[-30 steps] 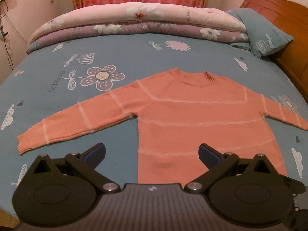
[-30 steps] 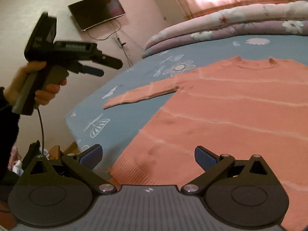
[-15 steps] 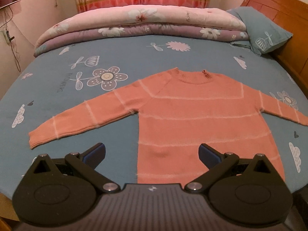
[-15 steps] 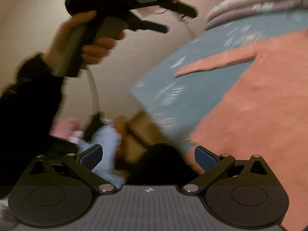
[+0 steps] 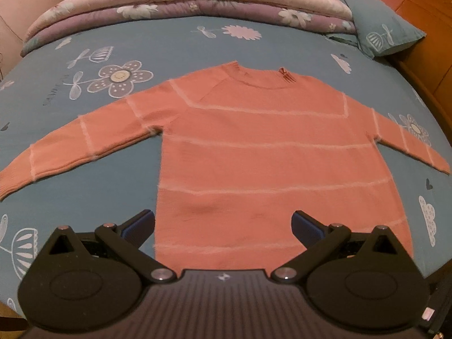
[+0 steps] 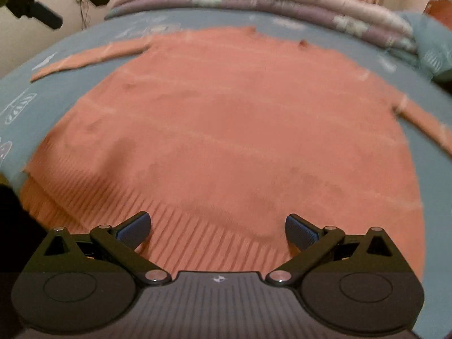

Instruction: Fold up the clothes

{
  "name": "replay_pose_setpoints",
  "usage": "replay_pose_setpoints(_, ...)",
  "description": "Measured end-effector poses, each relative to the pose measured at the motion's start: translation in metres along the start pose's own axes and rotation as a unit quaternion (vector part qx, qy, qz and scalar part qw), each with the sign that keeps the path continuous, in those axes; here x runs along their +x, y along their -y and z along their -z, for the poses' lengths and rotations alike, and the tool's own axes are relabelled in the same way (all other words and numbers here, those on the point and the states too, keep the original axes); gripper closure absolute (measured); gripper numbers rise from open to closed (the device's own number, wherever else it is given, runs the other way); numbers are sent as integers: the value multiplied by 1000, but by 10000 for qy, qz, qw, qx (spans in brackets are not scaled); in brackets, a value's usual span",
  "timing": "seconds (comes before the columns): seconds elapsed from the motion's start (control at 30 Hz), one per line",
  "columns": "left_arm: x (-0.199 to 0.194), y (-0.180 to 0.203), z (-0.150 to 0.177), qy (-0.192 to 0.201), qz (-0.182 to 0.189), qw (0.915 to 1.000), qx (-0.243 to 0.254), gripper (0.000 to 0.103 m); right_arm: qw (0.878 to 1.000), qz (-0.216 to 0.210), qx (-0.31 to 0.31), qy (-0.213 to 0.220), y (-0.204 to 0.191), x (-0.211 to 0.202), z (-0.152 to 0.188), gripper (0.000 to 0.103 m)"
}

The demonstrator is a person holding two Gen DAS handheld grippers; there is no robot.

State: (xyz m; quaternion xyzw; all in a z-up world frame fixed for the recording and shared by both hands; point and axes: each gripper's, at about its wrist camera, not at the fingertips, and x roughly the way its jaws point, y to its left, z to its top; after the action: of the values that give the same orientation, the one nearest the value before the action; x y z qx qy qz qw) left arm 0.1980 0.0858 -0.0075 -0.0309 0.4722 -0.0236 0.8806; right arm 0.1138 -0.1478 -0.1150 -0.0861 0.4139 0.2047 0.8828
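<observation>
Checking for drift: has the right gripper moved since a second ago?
Yes. The right gripper swung right, from the bed's edge to over the sweater hem.

Bed sheet (image 5: 180,48): a short line of dark capital letters runs slantwise just left of the big flower print (image 5: 120,80); too small and warped to read for certain.
Left gripper (image 5: 223,227) body: a small pale emblem, no letters.
Right gripper (image 6: 217,230) body: the same small emblem, no letters.
Sweater (image 5: 262,152): no readable text.

sweater (image 5: 254,152) cuffs: your left wrist view crops both
sweater (image 6: 226,130): your right wrist view blurs it
</observation>
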Motion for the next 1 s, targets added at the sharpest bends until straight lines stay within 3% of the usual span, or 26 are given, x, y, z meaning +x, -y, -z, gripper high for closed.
replay_pose_setpoints(0.2,-1,10,3,-88,-72,9998,144,1,9988,165,241,-389,-6,-15,9,0)
replay_pose_setpoints(0.3,-5,13,3,-68,-199,9996,175,1,9999,24,49,-100,-15,-25,11,0)
replay_pose_setpoints(0.4,-5,17,1,-89,-227,9996,134,1,9942,959,-271,398,-23,-18,1,0)
replay_pose_setpoints(0.5,-3,27,-3,-129,-294,9992,250,1,9929,1177,-53,162,-12,3,-4,0)
replay_pose_setpoints(0.73,-6,47,-11,-99,-351,9975,604,1,9929,641,988,-194,38,-9,11,0)
replay_pose_setpoints(0.9,-6,49,-9,-91,-302,9979,562,1,9858,208,1662,-114,62,-26,22,0)
replay_pose_setpoints(1.0,-4,47,-9,-130,-336,9981,503,1,9852,96,1709,-19,59,-31,14,0)
